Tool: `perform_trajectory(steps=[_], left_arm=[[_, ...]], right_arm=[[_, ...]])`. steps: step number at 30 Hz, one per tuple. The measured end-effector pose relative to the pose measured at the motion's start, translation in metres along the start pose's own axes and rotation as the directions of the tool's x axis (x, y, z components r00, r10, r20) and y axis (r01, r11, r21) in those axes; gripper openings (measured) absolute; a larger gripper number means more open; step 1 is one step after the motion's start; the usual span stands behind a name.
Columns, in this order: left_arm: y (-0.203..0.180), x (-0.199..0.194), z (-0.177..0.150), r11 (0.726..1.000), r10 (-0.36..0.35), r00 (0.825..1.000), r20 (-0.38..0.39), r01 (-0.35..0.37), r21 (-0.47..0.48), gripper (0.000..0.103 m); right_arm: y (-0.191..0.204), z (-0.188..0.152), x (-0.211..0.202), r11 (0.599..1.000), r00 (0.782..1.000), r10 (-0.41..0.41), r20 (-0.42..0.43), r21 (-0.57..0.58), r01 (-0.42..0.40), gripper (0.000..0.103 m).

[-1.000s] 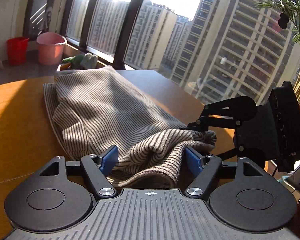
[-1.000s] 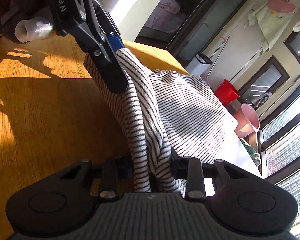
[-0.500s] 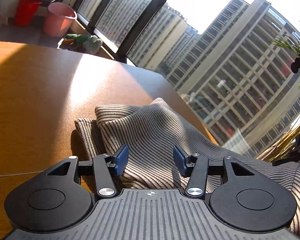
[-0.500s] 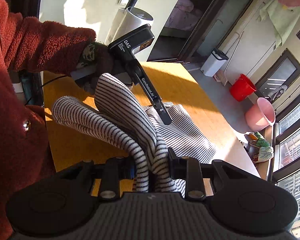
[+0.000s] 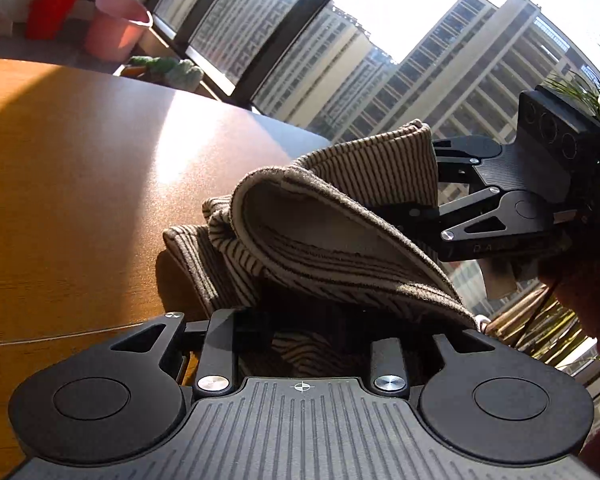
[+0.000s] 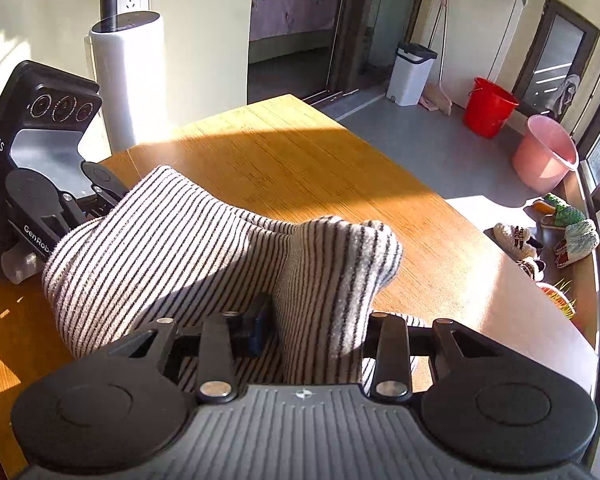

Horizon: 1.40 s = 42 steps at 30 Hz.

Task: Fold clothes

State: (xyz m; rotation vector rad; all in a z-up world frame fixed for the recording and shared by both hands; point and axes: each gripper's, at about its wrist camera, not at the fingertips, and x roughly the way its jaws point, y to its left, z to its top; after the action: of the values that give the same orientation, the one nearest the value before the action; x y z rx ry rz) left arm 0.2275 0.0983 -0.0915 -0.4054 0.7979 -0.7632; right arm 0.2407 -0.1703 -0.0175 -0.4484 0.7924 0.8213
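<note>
A cream garment with dark stripes [image 5: 332, 208] lies bunched on the wooden table [image 5: 80, 160], doubled over into a loop. My left gripper [image 5: 320, 328] has a fold of it between its jaws, which are closing; the cloth covers the fingertips. In the right wrist view the left gripper [image 6: 108, 200] reaches into the garment [image 6: 172, 240] from the left. My right gripper [image 6: 316, 320] grips a raised bunch of the cloth while its jaws are opening. In the left wrist view the right gripper [image 5: 432, 184] holds up the garment's far edge.
Beyond the table [image 6: 300, 152] the floor holds a red bucket [image 6: 490, 106], a pink bucket [image 6: 546, 154], a white bin [image 6: 414, 72] and slippers [image 6: 560, 232]. A white cylinder [image 6: 128, 80] stands by the table's far corner. A hand [image 5: 580, 264] holds the right gripper near the window.
The left jaws narrowed from wide around the garment to closed on a fold. The right gripper swung across with its cloth, doubling the garment over, and now appears in the left wrist view.
</note>
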Motion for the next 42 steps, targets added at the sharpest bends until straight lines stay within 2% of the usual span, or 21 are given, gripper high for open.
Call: perform_trajectory(steps=[2,3,4,8,10,12,14,17,19,22,24,27,29,30,32,33,34,37,39,41,42], left_arm=[[-0.001,-0.009,0.0,0.999,0.033,0.999,0.018,-0.033,0.01,0.035],[-0.004,-0.018,0.001,0.996,0.077,0.996,0.042,-0.079,0.036,0.049],[-0.007,-0.029,0.001,0.991,0.117,0.991,0.07,-0.121,0.061,0.056],[-0.013,-0.076,0.016,0.983,0.151,0.967,0.207,-0.168,0.069,0.061],[-0.022,-0.094,0.021,0.984,0.138,0.954,0.266,-0.162,0.07,0.064],[-0.036,-0.097,0.024,0.982,0.12,0.95,0.287,-0.156,0.108,0.068],[-0.053,-0.088,0.028,0.978,0.085,0.956,0.281,-0.134,0.162,0.072],[-0.08,-0.05,0.035,0.958,0.032,0.975,0.222,-0.093,0.27,0.082],[-0.088,-0.012,0.035,0.928,0.077,0.984,0.162,-0.13,0.349,0.082],[-0.081,0.028,0.033,0.891,0.19,0.977,0.093,-0.211,0.402,0.077],[-0.073,0.041,0.031,0.874,0.237,0.969,0.073,-0.246,0.419,0.077],[-0.06,0.041,0.033,0.903,0.21,0.976,0.065,-0.219,0.371,0.078],[-0.06,0.037,0.031,0.905,0.211,0.976,0.062,-0.219,0.366,0.078],[-0.061,0.036,0.029,0.903,0.215,0.975,0.059,-0.222,0.369,0.078],[-0.061,0.034,0.026,0.9,0.222,0.973,0.055,-0.226,0.372,0.08],[-0.061,0.033,0.026,0.902,0.22,0.974,0.054,-0.225,0.368,0.08],[-0.061,0.032,0.026,0.905,0.219,0.974,0.054,-0.223,0.363,0.081],[-0.065,0.028,0.022,0.908,0.218,0.974,0.055,-0.223,0.356,0.082],[-0.066,0.026,0.02,0.905,0.221,0.974,0.056,-0.227,0.361,0.082],[-0.068,0.022,0.02,0.901,0.225,0.973,0.059,-0.231,0.368,0.083],[-0.069,0.019,0.02,0.899,0.227,0.972,0.062,-0.233,0.372,0.083]], right_arm=[[-0.019,-0.006,0.006,0.993,0.998,0.046,0.032,0.111,-0.049,0.045],[-0.029,-0.013,0.005,0.983,0.997,0.06,0.053,0.17,-0.068,0.05],[-0.039,-0.019,0.003,0.97,0.995,0.072,0.075,0.228,-0.087,0.051],[-0.05,-0.047,-0.014,0.92,0.98,0.072,0.187,0.367,-0.138,0.051],[-0.053,-0.058,-0.025,0.895,0.965,0.064,0.253,0.413,-0.167,0.039],[-0.052,-0.063,-0.032,0.884,0.953,0.046,0.301,0.433,-0.179,0.033],[-0.056,-0.068,-0.035,0.868,0.941,0.021,0.337,0.461,-0.184,0.032],[-0.064,-0.082,-0.024,0.84,0.941,-0.047,0.334,0.523,-0.144,0.034],[-0.069,-0.092,-0.015,0.813,0.937,-0.038,0.348,0.555,-0.174,0.046],[-0.075,-0.101,-0.014,0.782,0.927,-0.034,0.375,0.587,-0.208,0.046],[-0.074,-0.106,-0.02,0.786,0.926,-0.078,0.369,0.595,-0.17,0.046],[-0.068,-0.111,-0.031,0.806,0.921,-0.17,0.351,0.587,-0.075,0.059],[-0.058,-0.11,-0.04,0.833,0.909,-0.239,0.342,0.553,0.011,0.06],[-0.051,-0.103,-0.046,0.85,0.893,-0.273,0.358,0.525,0.049,0.058],[-0.035,-0.09,-0.059,0.875,0.856,-0.335,0.395,0.468,0.126,0.045],[-0.025,-0.079,-0.068,0.893,0.824,-0.357,0.44,0.419,0.163,0.038],[-0.018,-0.07,-0.073,0.91,0.811,-0.341,0.476,0.385,0.157,0.035],[-0.015,-0.049,-0.064,0.934,0.837,-0.216,0.502,0.357,0.026,0.035],[-0.016,-0.043,-0.04,0.925,0.873,-0.22,0.436,0.377,0.045,0.035],[-0.025,-0.049,-0.012,0.893,0.899,-0.286,0.331,0.432,0.125,0.034],[-0.03,-0.056,-0.004,0.881,0.907,-0.288,0.309,0.456,0.124,0.035]])
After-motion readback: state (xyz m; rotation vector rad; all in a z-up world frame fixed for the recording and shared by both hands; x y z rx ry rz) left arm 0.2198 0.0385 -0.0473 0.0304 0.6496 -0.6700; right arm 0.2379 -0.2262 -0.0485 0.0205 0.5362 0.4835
